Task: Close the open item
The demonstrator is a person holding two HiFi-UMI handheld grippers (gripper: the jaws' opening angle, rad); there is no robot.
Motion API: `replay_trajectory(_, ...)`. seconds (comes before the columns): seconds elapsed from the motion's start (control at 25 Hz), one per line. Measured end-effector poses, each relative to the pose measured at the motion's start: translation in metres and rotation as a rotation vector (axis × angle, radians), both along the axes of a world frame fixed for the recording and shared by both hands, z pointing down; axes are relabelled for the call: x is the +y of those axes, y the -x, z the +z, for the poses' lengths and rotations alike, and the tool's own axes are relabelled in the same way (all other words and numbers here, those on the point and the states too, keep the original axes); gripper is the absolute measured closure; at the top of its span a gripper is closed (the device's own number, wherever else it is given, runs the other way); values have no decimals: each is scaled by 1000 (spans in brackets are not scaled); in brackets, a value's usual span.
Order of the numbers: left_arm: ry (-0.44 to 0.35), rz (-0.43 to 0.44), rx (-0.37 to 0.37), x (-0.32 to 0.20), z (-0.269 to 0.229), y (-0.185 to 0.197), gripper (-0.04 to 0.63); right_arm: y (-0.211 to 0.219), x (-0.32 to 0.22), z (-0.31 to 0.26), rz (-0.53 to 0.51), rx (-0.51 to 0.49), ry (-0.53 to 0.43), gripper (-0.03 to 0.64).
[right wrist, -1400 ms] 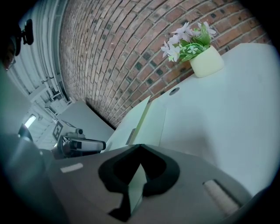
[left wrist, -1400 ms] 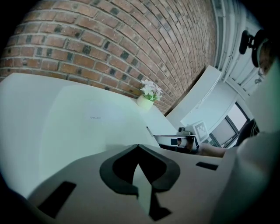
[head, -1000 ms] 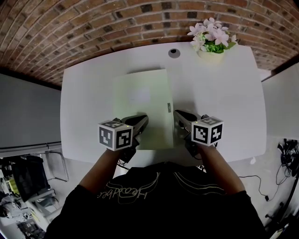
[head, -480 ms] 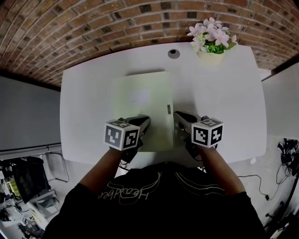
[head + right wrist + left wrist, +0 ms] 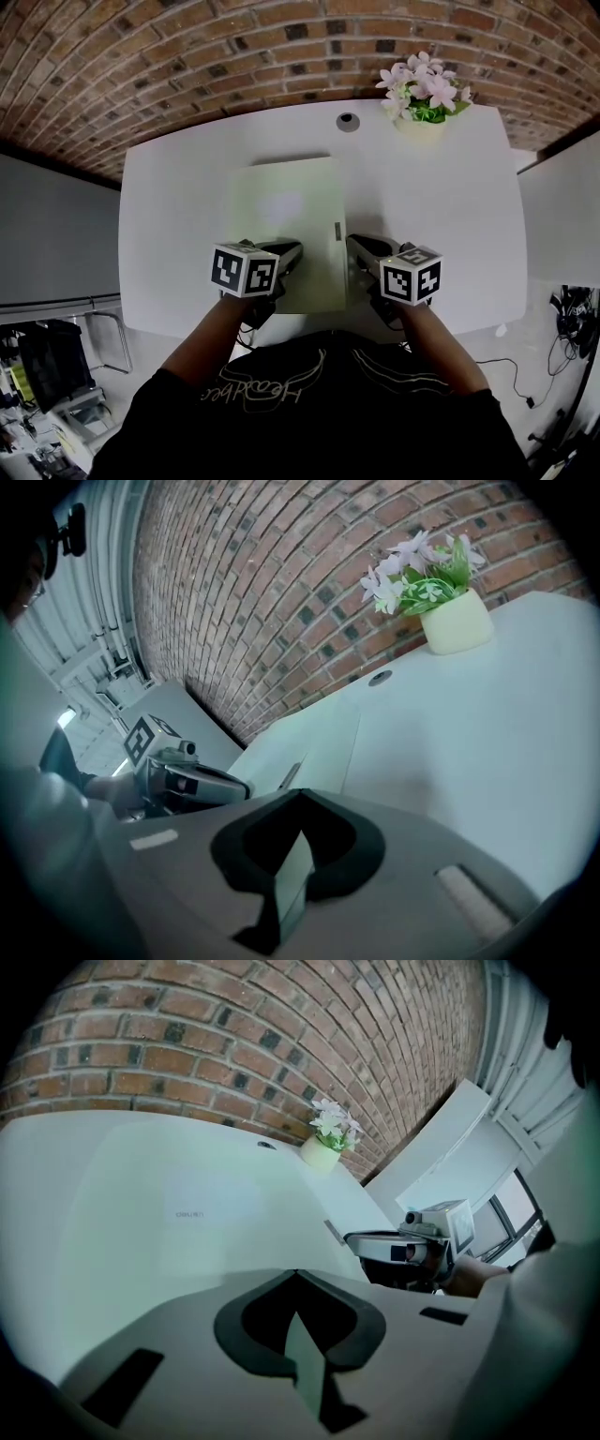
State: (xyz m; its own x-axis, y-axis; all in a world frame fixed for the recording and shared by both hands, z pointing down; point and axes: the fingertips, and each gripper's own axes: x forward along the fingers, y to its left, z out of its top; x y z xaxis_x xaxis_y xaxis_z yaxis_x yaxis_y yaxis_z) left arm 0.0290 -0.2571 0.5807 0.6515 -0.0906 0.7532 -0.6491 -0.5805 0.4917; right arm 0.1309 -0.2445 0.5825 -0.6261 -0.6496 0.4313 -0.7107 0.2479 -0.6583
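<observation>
A pale green flat file case [image 5: 289,230] lies shut on the white table [image 5: 450,197], with a small clasp tab [image 5: 337,231] on its right edge. My left gripper [image 5: 291,249] hovers over the case's near left corner, jaws shut on nothing. My right gripper [image 5: 354,243] sits just right of the case's near right edge, also shut and empty. In the left gripper view the case's lid [image 5: 187,1213] fills the middle and the right gripper [image 5: 412,1246] shows at the right. In the right gripper view the case [image 5: 309,738] lies ahead to the left, and the left gripper [image 5: 187,780] sits beside it.
A pot of pink flowers [image 5: 422,89] stands at the table's far right, against the brick wall [image 5: 187,56]. A round cable grommet [image 5: 348,121] sits at the far edge. The table's near edge runs just under both grippers.
My left gripper has shifted a little to the right, over the case's near corner. The right gripper has barely moved. The case lies as before.
</observation>
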Motion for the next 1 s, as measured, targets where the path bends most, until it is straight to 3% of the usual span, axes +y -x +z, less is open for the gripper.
replay_trajectory(0.28, -26, 27, -6, 3, 0, -3, 594, 6, 4, -12, -65, 78, -68, 614)
replay_trajectory(0.48, -33, 23, 10, 0, -8, -4, 594, 1, 5, -23, -53, 84, -84, 613)
replay_trajectory(0.8, -13, -77, 185, 5, -34, -2, 594, -19, 23, -51, -66, 155, -148, 614)
replay_trajectory(1.0, -64, -83, 245, 22, -55, 2, 594, -33, 44, -78, -79, 222, -205, 613)
